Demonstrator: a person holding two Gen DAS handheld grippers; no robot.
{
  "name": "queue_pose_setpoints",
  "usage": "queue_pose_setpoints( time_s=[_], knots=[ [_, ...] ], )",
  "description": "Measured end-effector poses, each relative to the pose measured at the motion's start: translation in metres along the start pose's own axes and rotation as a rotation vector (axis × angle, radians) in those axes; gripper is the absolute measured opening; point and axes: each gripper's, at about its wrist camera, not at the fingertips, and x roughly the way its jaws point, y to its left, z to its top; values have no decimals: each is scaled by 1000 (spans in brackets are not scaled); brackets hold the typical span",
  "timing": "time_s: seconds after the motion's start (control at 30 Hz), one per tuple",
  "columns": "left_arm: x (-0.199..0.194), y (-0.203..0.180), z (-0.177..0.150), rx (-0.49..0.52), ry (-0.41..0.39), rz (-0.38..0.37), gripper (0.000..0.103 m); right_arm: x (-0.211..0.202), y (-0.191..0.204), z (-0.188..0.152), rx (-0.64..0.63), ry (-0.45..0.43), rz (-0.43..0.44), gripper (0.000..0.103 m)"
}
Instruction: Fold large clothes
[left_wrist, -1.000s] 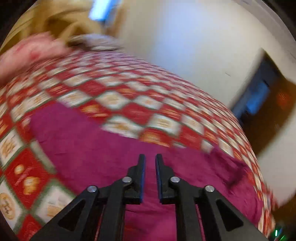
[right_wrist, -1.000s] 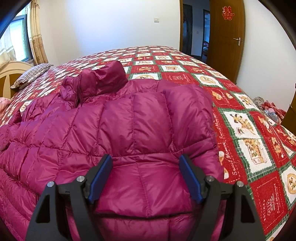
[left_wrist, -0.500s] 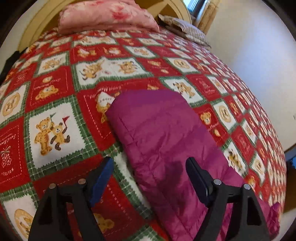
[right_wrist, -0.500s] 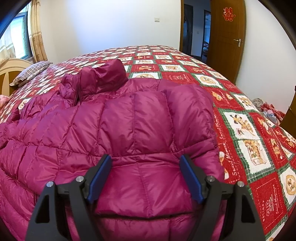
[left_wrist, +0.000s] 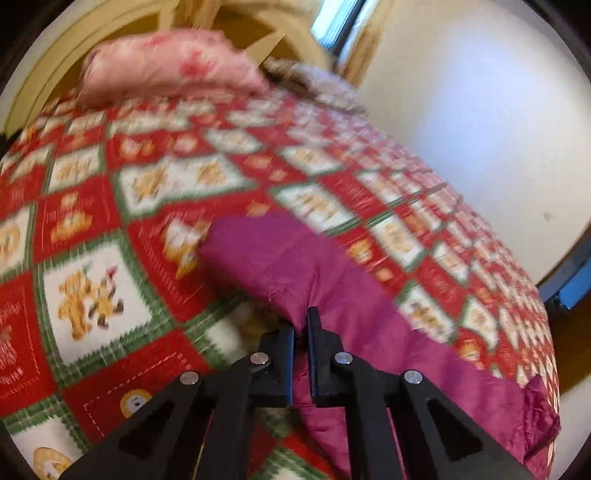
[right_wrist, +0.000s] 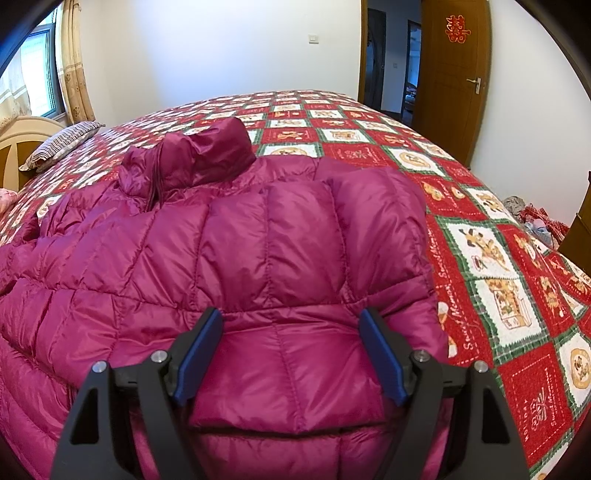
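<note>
A magenta quilted down jacket lies on the bed, its hood bunched at the far side. My right gripper is open, its blue-padded fingers spread just above the near folded part. In the left wrist view one jacket sleeve stretches over the red checked quilt. My left gripper is shut on the sleeve's edge, which is lifted a little off the quilt. The view is blurred.
The bed carries a red, white and green bear-print quilt. A pink pillow and a striped pillow lie by the headboard. A wooden door and clothes on the floor are at the right.
My left gripper was open over the sleeve half a second ago; it has shut on the sleeve's edge and the view has swung. My right gripper has stayed open in place.
</note>
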Motion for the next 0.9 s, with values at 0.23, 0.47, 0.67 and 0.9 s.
queue_pose_setpoints(
  time_s=[0.23,0.47,0.67,0.9],
  knots=[
    [-57,-74,-9,235,-154,-133,5,0,-1,0,1,0,0,79],
    [-136,-169,-76,591,-277,-403,5,0,-1,0,4,0,2,79],
    [-173,-231,-190,925,-249,-643,5,0,-1,0,7,-1,6,79],
    [-121,-258,-269,1031,202,-616,6,-1,-3,0,18,-3,16,79]
  ],
)
